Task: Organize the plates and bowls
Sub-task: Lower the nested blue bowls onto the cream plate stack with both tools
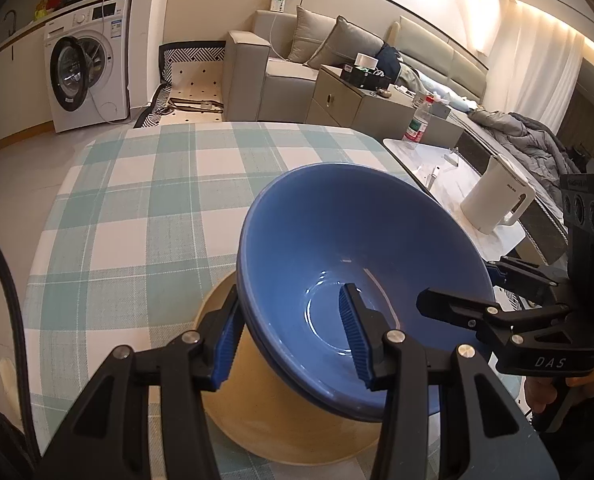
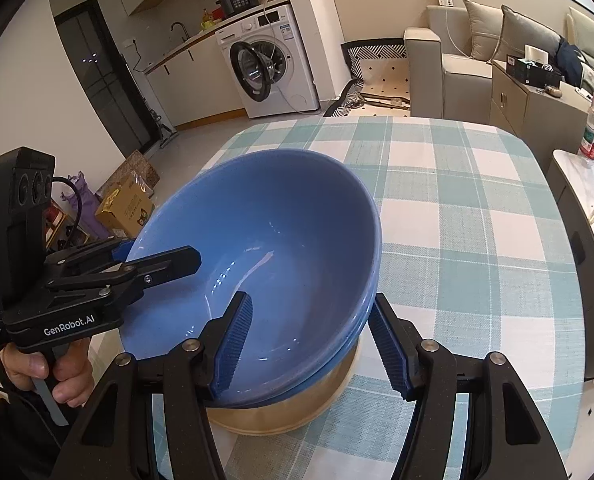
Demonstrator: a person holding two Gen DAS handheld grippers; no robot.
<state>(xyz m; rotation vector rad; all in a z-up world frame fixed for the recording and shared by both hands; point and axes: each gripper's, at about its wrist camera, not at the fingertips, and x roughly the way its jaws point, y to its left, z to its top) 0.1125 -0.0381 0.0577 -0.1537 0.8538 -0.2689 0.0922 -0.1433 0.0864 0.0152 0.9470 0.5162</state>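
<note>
Nearest the left wrist camera, the left gripper [image 1: 293, 336] straddles the near wall of the blue bowls [image 1: 361, 280], one ribbed pad outside the rim and one inside the basin; the outer pad lies against the wall, but the inner pad appears to stand slightly off the glaze, so a firm clamp cannot be confirmed from this view. The right gripper [image 2: 311, 340] straddles the opposite side of the same rim in the same manner, one pad inside, one outside with a sliver of gap visible, so its hold is equally uncertain. A doubled rim line suggests two blue bowls nested together. They sit over a tan dish [image 1: 257, 412], plate or shallow bowl cannot be told, which rests on the checked tablecloth [image 1: 137, 200]. Whether the blue bowls rest fully in the tan dish or are held just above it is not clear; they look tilted. Judgement: stacking is well advanced, with blue bowls nested and positioned at the tan dish. Remaining: seat the stack level, let go with both grippers, withdraw. No other plates or bowls show on the cloth, so little appears left. A white kettle [image 1: 497, 200] stands on a side table, well apart.
</note>
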